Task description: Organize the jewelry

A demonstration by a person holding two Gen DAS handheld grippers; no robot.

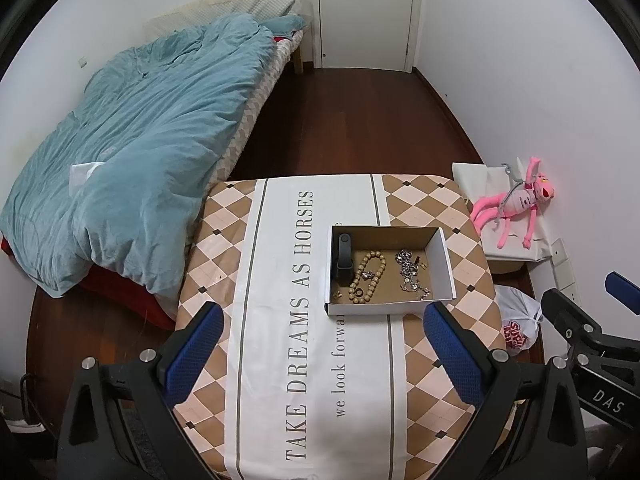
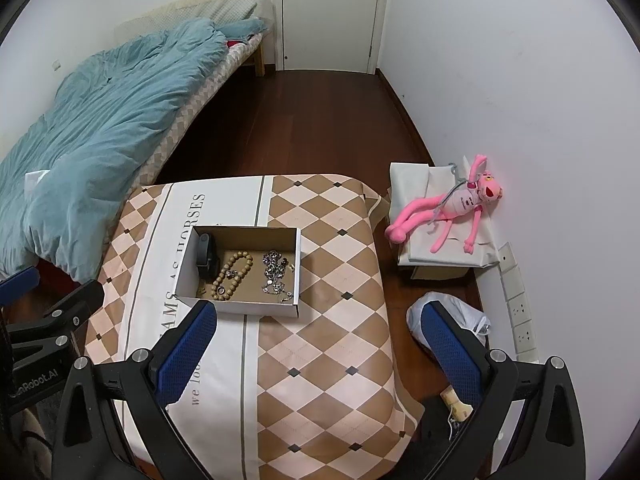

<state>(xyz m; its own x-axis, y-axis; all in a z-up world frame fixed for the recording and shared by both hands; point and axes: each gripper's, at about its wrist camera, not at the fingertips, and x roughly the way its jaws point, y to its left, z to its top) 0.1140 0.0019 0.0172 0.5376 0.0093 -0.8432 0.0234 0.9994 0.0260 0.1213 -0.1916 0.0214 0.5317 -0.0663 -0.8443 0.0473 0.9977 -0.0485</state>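
- The left hand-held gripper [image 1: 322, 354] hovers over the near part of the surface [image 1: 280, 360], its blue-padded fingers [image 1: 196, 354] spread wide and holding nothing.
- The right hand-held gripper [image 2: 318, 354] hangs at the surface's right near edge, also spread wide and empty; its left finger is over the cloth, its right finger over the floor [image 2: 320, 120] side, in front of a white bag [image 2: 456, 316].
- Each gripper shows at the edge of the other's view (the right one at the far right of the left view, the left one at the far left of the right view).
- A shallow box [image 1: 444, 264] with white walls and a brown bottom sits on the surface, just beyond both grippers and touching neither.
- Inside the box, at the left, lies a black band [image 1: 344, 256] along the left wall.
- Beside it, in the middle, lies a loop of tan beads [image 1: 368, 278], with a small dark ring [image 1: 359, 292] at its near end.
- To the right lies a tangle of silver chain [image 1: 410, 274], apart from the beads.
- A few tiny pieces lie at the box's near left corner; they are too small to tell.
- The surface carries a checked cloth with a white stripe of printed words.
- A bed [image 1: 132, 152] with a teal quilt stands to the left; a pink plush toy [image 2: 456, 204] lies on a covered box against the right wall.
- A white door [image 1: 366, 12] stands shut at the far end.
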